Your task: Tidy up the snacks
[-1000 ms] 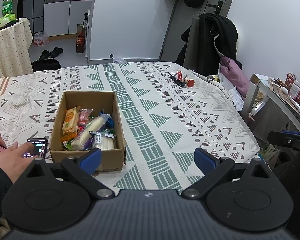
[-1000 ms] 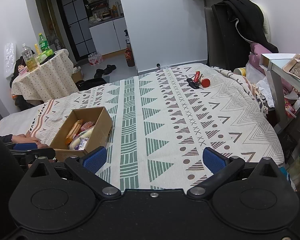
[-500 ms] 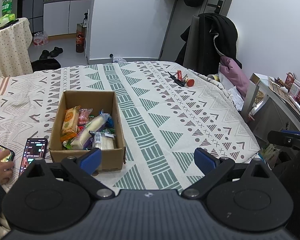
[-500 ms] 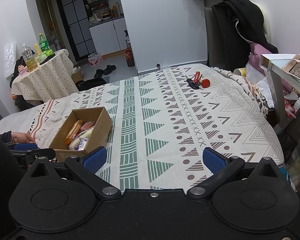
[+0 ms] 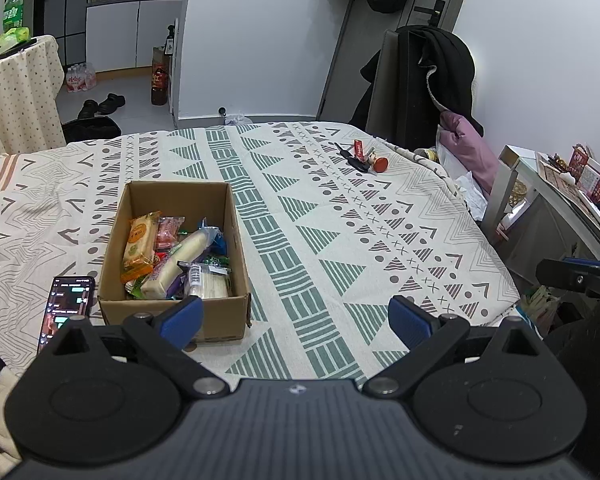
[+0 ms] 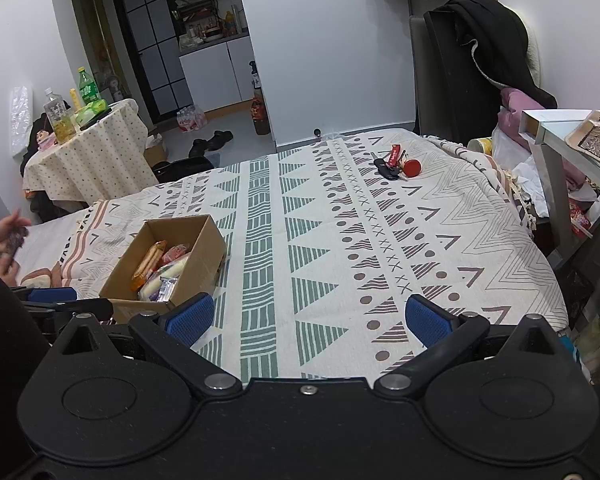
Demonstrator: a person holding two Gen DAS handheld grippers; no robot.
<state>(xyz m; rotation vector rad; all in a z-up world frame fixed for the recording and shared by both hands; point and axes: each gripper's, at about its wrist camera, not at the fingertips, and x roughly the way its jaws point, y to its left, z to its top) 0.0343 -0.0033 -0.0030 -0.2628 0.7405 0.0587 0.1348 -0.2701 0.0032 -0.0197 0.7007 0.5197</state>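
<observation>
A brown cardboard box sits on the patterned cloth at the front left, holding several wrapped snacks: an orange packet, a long pale roll and a clear white pack. My left gripper is open, low at the table's near edge, its left blue pad just in front of the box. My right gripper is open too, to the right of the box, with nothing between its fingers.
A lit phone lies left of the box. Keys with a red tag and a red round piece lie at the far right of the cloth. A hand holds something dark at the left. A chair draped in a black coat stands behind.
The hand that was tapping the phone left of the box has pulled away to the left and lifted. Both grippers stay where they were, still open.
</observation>
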